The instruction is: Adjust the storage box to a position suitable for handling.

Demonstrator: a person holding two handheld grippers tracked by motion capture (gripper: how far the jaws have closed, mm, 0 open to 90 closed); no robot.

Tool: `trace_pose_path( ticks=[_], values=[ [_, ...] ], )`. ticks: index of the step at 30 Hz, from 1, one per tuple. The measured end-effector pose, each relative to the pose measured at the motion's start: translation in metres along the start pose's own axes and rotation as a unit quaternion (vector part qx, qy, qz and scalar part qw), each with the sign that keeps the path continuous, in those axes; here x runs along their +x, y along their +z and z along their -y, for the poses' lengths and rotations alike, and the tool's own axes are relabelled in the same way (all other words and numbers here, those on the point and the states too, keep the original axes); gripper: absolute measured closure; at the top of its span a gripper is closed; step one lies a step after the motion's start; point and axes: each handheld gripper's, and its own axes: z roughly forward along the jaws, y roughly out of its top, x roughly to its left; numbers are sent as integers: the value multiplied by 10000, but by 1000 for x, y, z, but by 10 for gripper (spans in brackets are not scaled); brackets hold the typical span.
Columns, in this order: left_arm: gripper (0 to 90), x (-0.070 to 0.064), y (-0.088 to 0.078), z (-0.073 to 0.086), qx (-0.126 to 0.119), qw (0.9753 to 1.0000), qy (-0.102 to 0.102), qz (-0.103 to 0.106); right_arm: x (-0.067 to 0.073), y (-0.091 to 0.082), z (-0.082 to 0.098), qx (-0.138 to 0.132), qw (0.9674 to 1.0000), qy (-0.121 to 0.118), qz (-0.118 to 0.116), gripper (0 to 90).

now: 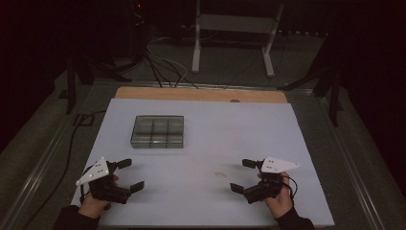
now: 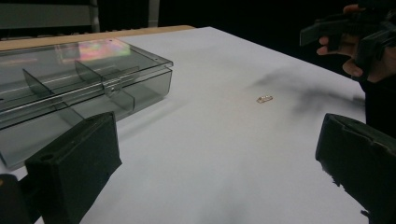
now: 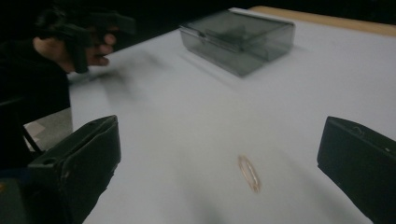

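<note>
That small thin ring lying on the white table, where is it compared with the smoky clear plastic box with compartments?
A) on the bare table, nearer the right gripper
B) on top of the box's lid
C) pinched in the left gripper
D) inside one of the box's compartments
A: the small thin ring lies alone on the white table, apart from the smoky clear plastic box and just ahead of the right gripper, whose jaws stand open.

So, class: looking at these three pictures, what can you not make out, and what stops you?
- Ring: high view, too small to tell its make.
- Clear box: left gripper view, left edge cuts it off; glare hides part of the lid.
- Box contents: right gripper view, dark and blurred.
- Left gripper: right gripper view, blurred.
</note>
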Motion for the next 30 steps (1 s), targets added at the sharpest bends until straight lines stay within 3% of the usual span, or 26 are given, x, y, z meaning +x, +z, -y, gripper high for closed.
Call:
trace_pose_path(
  ticks=[1,4,7,10,14,18,22,24,25,30],
  values=[
    [9,0,-1,0,-41,10000,-13,5,0,5,-5,12,9999,-81,67,0],
    [9,0,0,0,-24,10000,-6,12,-5,13,-9,109,9998,48,161,0],
    [9,0,0,0,9,10000,-1,15,-7,24,-11,349,9984,43,452,0],
    [9,0,0,0,13,10000,6,23,-12,34,-11,417,9979,212,443,3],
    [9,1,-1,1,8,10000,-21,-2,-19,43,-7,529,9974,390,294,153],
    [9,1,-2,1,-3,10000,-13,-7,-22,52,-2,850,9955,309,290,276],
    [9,2,-1,1,20,10000,-18,12,-25,62,4,1348,9903,212,274,400],
    [9,2,-1,1,20,10000,-18,12,-25,64,6,1449,9889,198,269,400],
    [9,2,-1,2,32,10000,-36,-3,-25,68,9,1644,9858,117,327,503],
    [9,3,-2,2,8,10000,-53,-6,-23,76,13,1994,9785,-131,517,609]
  ],
)
